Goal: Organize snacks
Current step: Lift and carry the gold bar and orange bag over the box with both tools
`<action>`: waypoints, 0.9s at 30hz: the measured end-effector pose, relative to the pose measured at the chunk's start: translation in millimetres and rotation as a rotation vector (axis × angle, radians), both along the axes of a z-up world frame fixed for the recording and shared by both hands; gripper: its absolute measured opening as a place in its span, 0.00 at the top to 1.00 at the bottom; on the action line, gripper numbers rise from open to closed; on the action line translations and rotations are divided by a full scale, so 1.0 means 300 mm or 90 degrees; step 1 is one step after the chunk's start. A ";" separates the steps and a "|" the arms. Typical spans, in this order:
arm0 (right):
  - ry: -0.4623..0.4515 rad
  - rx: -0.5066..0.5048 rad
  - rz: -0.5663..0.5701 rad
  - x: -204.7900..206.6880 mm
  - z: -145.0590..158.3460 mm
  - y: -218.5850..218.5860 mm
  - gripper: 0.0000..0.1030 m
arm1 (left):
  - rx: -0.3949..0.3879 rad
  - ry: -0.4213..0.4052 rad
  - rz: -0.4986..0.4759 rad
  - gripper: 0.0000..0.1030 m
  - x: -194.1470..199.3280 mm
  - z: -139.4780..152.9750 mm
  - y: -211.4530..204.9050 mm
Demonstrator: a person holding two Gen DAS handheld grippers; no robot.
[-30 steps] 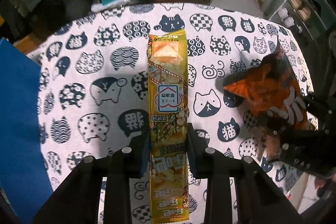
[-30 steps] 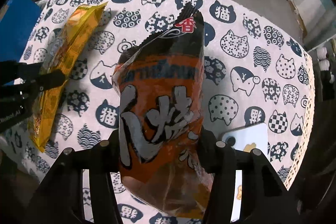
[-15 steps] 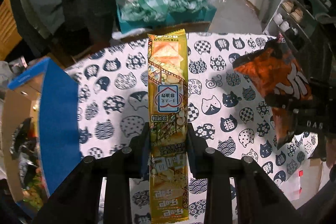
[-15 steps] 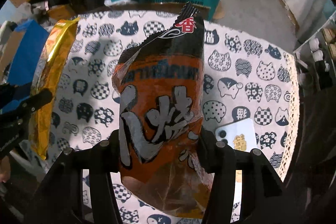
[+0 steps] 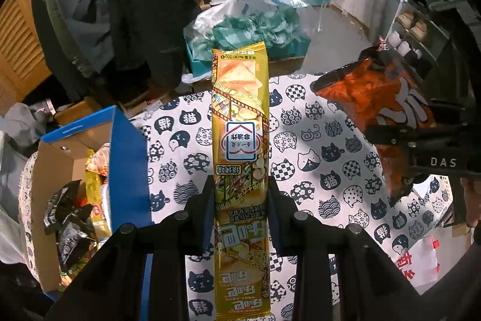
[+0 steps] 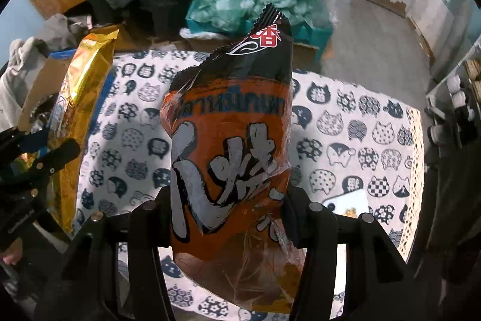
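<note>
My left gripper [image 5: 240, 200] is shut on a long yellow snack packet [image 5: 240, 122], held high above the table with the cat-print cloth [image 5: 315, 158]. The same yellow snack packet [image 6: 81, 110] shows at the left of the right wrist view. My right gripper [image 6: 230, 206] is shut on an orange and black snack bag [image 6: 231, 146], also lifted off the cloth; this orange and black snack bag [image 5: 384, 98] hangs at the right of the left wrist view. To the left stands a blue cardboard box [image 5: 87, 140] holding several snack packs.
A teal bin [image 5: 249, 41] with crumpled plastic bags stands beyond the table's far edge. A white phone [image 6: 348, 200] lies on the cloth near the right gripper. Shoe shelves [image 5: 421, 20] line the right wall. A red and white plastic bag [image 5: 418, 260] lies lower right.
Both grippers have risen well above the table with their packets still held. The table looks smaller now, and the blue box with snacks has come into view at the left.
</note>
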State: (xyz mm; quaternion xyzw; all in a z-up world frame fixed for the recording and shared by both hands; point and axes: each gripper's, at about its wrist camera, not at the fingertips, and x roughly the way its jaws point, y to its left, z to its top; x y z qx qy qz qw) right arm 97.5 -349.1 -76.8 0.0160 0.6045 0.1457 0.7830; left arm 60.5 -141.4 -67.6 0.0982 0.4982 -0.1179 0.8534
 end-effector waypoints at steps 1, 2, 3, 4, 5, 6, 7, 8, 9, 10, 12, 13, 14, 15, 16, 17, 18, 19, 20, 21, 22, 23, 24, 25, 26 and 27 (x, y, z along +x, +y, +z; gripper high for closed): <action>-0.003 0.004 0.002 -0.001 0.007 0.008 0.48 | -0.001 -0.004 0.002 0.70 -0.004 0.010 0.011; -0.005 0.007 0.006 0.001 0.015 0.020 0.48 | 0.000 -0.007 0.004 0.70 -0.006 0.016 0.019; -0.008 0.009 0.009 0.003 0.023 0.032 0.48 | 0.000 -0.009 0.005 0.70 -0.009 0.021 0.029; -0.011 0.011 0.012 0.005 0.029 0.042 0.48 | 0.000 -0.012 0.008 0.70 -0.011 0.029 0.045; -0.013 0.013 0.015 0.006 0.036 0.054 0.48 | 0.000 -0.014 0.011 0.70 -0.013 0.034 0.057; -0.014 0.015 0.017 0.008 0.038 0.061 0.48 | -0.001 -0.015 0.015 0.70 -0.015 0.039 0.072; -0.015 0.018 0.020 0.011 0.044 0.073 0.48 | -0.002 -0.017 0.019 0.70 -0.016 0.043 0.088; -0.017 0.022 0.023 0.015 0.051 0.087 0.48 | -0.002 -0.017 0.023 0.70 -0.017 0.048 0.105; -0.018 0.024 0.027 0.019 0.059 0.103 0.48 | -0.004 -0.018 0.028 0.70 -0.018 0.052 0.124; -0.019 0.025 0.029 0.022 0.063 0.112 0.48 | -0.004 -0.019 0.034 0.70 -0.019 0.057 0.144; -0.023 0.030 0.038 0.031 0.079 0.147 0.48 | -0.004 -0.024 0.045 0.70 -0.020 0.065 0.181; -0.024 0.031 0.041 0.034 0.086 0.160 0.48 | -0.004 -0.028 0.053 0.70 -0.019 0.070 0.206; -0.027 0.033 0.045 0.039 0.096 0.180 0.48 | -0.004 -0.030 0.059 0.70 -0.019 0.073 0.225; -0.028 0.034 0.048 0.045 0.102 0.194 0.48 | -0.004 -0.031 0.066 0.70 -0.020 0.076 0.246; -0.031 0.038 0.054 0.051 0.112 0.219 0.48 | -0.006 -0.033 0.073 0.70 -0.020 0.079 0.273; -0.032 0.040 0.057 0.053 0.116 0.236 0.48 | -0.006 -0.035 0.079 0.70 -0.021 0.082 0.293; -0.033 0.042 0.064 0.056 0.122 0.260 0.48 | -0.006 -0.037 0.086 0.70 -0.022 0.084 0.314; -0.035 0.043 0.067 0.058 0.125 0.274 0.48 | -0.006 -0.039 0.093 0.70 -0.023 0.087 0.337; -0.036 0.045 0.073 0.061 0.131 0.300 0.48 | -0.006 -0.042 0.101 0.70 -0.024 0.089 0.361; -0.037 0.046 0.078 0.063 0.134 0.319 0.48 | -0.006 -0.044 0.108 0.70 -0.024 0.091 0.381; -0.039 0.048 0.084 0.067 0.140 0.349 0.48 | -0.005 -0.046 0.116 0.70 -0.024 0.093 0.409; -0.039 0.049 0.088 0.068 0.143 0.367 0.48 | -0.005 -0.047 0.122 0.70 -0.025 0.094 0.430; -0.039 0.051 0.094 0.071 0.147 0.388 0.48 | -0.004 -0.049 0.129 0.70 -0.026 0.095 0.451; -0.040 0.053 0.101 0.075 0.151 0.420 0.48 | -0.002 -0.050 0.135 0.70 -0.026 0.094 0.473; -0.039 0.054 0.107 0.077 0.154 0.443 0.48 | -0.001 -0.050 0.141 0.70 -0.026 0.093 0.495; -0.039 0.056 0.112 0.079 0.157 0.462 0.48 | -0.001 -0.050 0.145 0.70 -0.027 0.093 0.514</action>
